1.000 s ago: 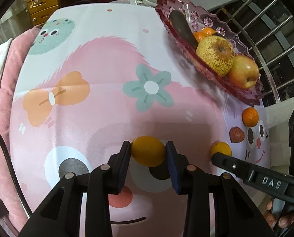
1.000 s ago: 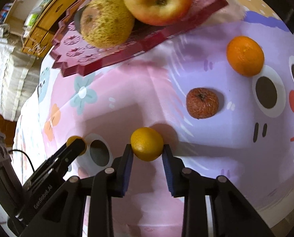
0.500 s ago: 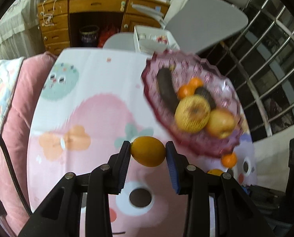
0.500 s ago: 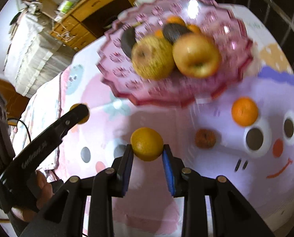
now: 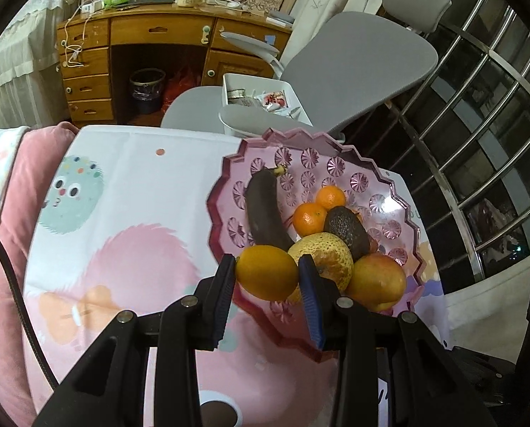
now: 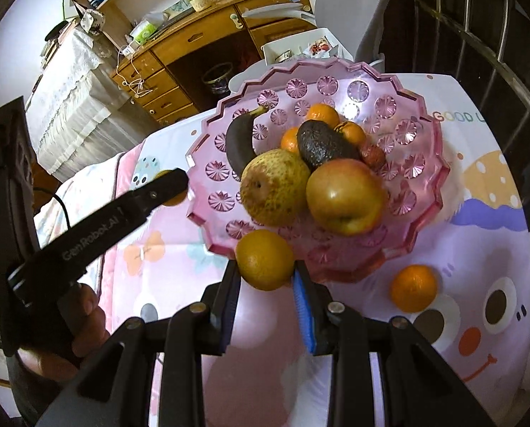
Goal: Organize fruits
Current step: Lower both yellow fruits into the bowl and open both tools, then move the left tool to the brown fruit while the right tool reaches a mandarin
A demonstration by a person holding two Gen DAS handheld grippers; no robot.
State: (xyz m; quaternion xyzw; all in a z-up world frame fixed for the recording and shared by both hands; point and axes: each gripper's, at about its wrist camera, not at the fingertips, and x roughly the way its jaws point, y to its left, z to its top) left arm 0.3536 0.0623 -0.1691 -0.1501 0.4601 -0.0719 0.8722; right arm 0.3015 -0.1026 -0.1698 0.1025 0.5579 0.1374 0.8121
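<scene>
A pink glass fruit plate (image 5: 400, 192) (image 6: 428, 149) on the cartoon tablecloth holds a dark banana (image 5: 263, 210), small oranges (image 5: 309, 219), an avocado (image 5: 348, 229), a yellow pear (image 6: 274, 186) and an apple (image 6: 343, 201). My left gripper (image 5: 267, 274) is shut on a yellow-orange citrus (image 5: 267, 272), held above the plate's near left rim. My right gripper (image 6: 265, 261) is shut on another yellow-orange citrus (image 6: 265, 259) just before the plate's front rim. The left gripper also shows in the right wrist view (image 6: 169, 186). One orange (image 6: 413, 292) lies on the cloth at the right.
A grey office chair (image 5: 354, 67), a white box (image 5: 261, 98) and a wooden desk (image 5: 151, 53) stand behind the table. A pink cushion (image 5: 16, 192) lies along the left edge. A metal railing (image 5: 478, 114) runs on the right.
Both grippers have risen off the cloth with their citrus fruits and moved toward the plate; the plate now sits right in front of both.
</scene>
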